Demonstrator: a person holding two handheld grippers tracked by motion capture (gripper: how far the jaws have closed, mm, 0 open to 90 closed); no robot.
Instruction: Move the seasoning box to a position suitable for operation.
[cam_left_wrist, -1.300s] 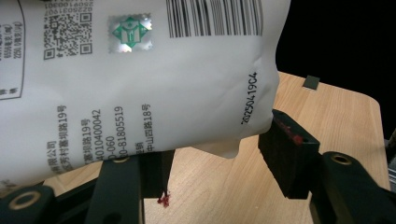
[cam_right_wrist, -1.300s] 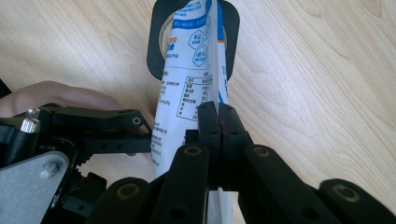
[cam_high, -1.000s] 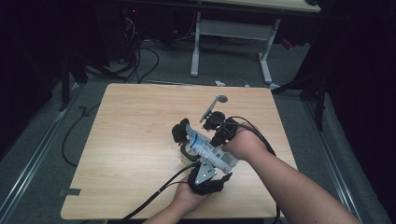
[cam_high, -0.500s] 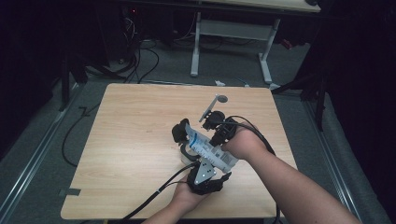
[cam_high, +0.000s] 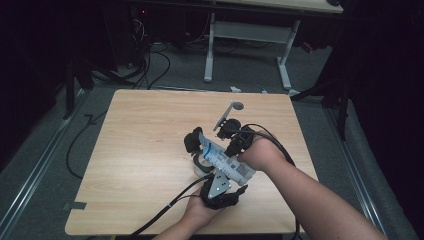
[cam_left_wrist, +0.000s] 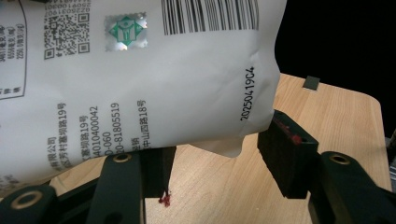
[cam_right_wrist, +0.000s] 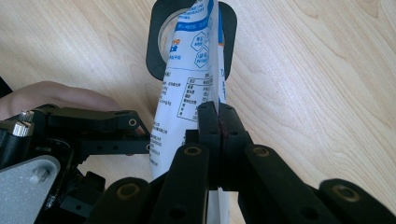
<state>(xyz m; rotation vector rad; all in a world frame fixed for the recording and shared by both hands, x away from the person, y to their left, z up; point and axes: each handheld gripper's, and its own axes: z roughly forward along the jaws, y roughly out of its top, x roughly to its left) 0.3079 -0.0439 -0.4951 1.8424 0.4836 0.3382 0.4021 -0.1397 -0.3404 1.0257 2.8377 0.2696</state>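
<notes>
Crinkled white printed plastic pouch (cam_right_wrist: 187, 88) at frame centre, right gripper (cam_right_wrist: 218, 122) clamped on its thin edge. Left gripper (cam_left_wrist: 212, 161) jaws apart, pouch corner between them. Left gripper view shows barcode; right shows a black ring (cam_right_wrist: 154, 51) on pale woodgrain desk (cam_right_wrist: 317, 84).

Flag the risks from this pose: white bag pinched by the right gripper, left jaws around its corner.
1. The right gripper pinches only a thin edge of the white printed plastic bag; a tug could slip or tear it.
2. The left gripper has its jaws apart, the bag's corner hanging between them unclamped; closing now might catch only that corner.
3. The bag's far end hangs over the black-rimmed round container on the wooden table; a swing might knock it.
</notes>
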